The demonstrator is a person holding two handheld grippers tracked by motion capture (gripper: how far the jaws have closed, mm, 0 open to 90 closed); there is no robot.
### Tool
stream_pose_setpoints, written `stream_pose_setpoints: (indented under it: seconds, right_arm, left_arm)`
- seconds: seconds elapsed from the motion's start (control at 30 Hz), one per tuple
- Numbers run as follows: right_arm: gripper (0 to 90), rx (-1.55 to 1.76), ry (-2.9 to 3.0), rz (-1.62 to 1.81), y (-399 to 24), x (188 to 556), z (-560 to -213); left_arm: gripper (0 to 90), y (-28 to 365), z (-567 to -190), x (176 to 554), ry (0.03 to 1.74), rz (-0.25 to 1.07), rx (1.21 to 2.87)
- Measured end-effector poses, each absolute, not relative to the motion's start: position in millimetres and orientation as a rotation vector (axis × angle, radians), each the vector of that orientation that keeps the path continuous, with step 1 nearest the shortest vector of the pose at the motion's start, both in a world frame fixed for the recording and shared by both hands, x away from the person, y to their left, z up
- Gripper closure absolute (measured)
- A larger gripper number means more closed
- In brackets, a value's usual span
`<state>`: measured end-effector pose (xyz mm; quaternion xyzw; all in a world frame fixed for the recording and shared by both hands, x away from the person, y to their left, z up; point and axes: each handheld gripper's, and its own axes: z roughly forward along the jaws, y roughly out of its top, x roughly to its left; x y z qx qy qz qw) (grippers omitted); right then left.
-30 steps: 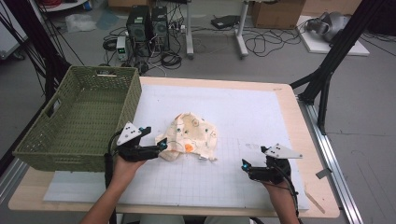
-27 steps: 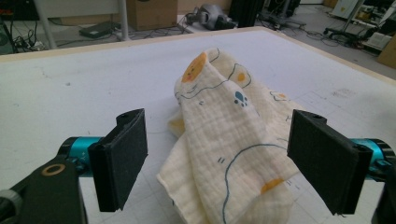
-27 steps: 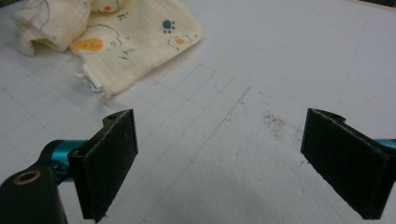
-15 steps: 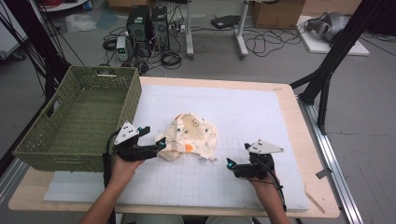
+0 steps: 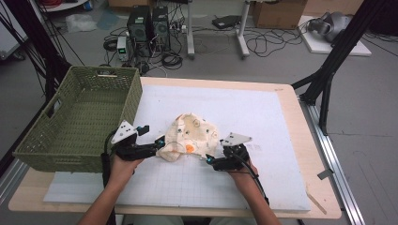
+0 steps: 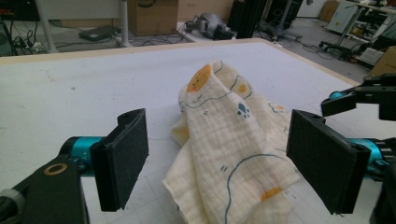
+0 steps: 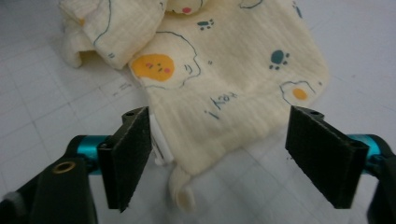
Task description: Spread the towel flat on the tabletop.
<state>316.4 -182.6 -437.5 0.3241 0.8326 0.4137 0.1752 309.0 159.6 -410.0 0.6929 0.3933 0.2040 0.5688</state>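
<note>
The right gripper (image 5: 210,161) has slid in from the right to the near edge of the cloth (image 5: 191,136) (crumpled mid-table), jaws just narrowing but gripping nothing, the left gripper (image 5: 158,143) likewise open, so a two-handed pickup looks close.

Soft crinkled cotton cloth (image 5: 192,136), matt, with printed eggs. Woven green plastic basket (image 5: 80,122), matt white mat (image 5: 263,112) with faint grid, pale wood table (image 5: 305,140).

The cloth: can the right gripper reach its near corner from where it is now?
Probably yes. The right gripper has its open jaws, which have just been closing a little, on either side of the near corner of the cloth, and nothing lies between pads and fabric. The pads do not press on it yet.
</note>
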Motion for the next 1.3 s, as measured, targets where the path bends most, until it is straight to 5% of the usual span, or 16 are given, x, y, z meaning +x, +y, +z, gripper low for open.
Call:
stream_pose_setpoints:
  seconds: [0.2, 0.33, 0.47, 1.13, 1.3]
  right_arm:
    - [34.9, 0.915, 2.423, 1.147, -161.6, 330.6, -448.3]
    - [65.4, 0.879, 2.471, 1.134, -153.8, 335.4, -449.2]
    - [82.9, 0.872, 2.475, 1.099, -157.1, 332.7, -445.9]
    - [85.1, 1.0, 2.284, 1.132, -267.2, 276.5, -410.6]
    - [84.0, 1.079, 2.235, 0.919, -286.3, 273.6, -412.0]
  left_arm:
    - [22.0, 159.5, -410.5, 310.0, 0.926, 0.475, 1.632]
    - [22.1, 159.7, -411.1, 310.6, 0.932, 0.475, 1.63]
    - [22.4, 160.9, -411.0, 310.8, 0.938, 0.477, 1.63]
    - [23.9, 157.9, -410.6, 309.9, 0.939, 0.461, 1.633]
    - [28.7, 154.0, -412.9, 309.6, 0.916, 0.441, 1.662]
